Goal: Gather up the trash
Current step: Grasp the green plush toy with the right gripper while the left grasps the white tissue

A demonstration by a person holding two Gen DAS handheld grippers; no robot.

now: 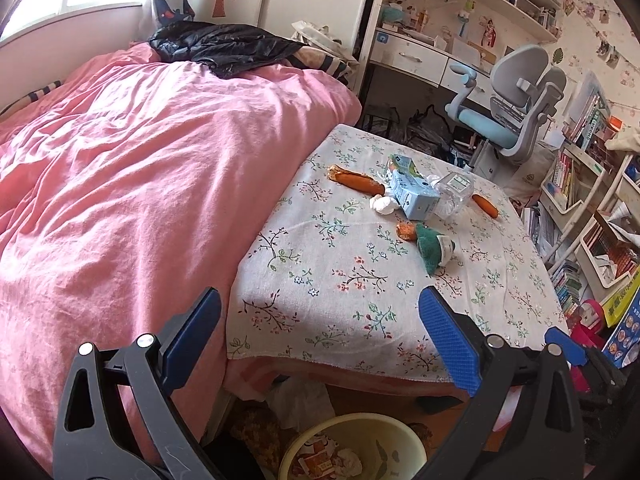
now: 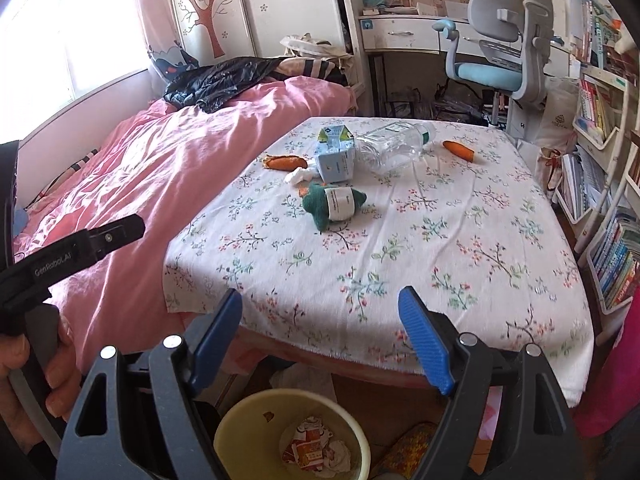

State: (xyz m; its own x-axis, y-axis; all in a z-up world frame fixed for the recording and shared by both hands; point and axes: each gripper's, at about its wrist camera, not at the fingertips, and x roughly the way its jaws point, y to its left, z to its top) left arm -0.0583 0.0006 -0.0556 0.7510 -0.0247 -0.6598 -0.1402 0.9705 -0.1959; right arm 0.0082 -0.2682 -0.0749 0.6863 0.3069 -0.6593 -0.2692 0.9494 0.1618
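Left gripper [image 1: 320,336]: jaws apart, empty. Right gripper [image 2: 320,332]: jaws apart, empty. Bin [image 2: 240,412] directly below both, some scraps inside. Ahead on the table [image 2: 400,248]: tissue wad [image 2: 296,176], carton [image 2: 334,156], bottle [image 2: 394,146]. Judged step: between pickups. Next: reach forward, close on one item.
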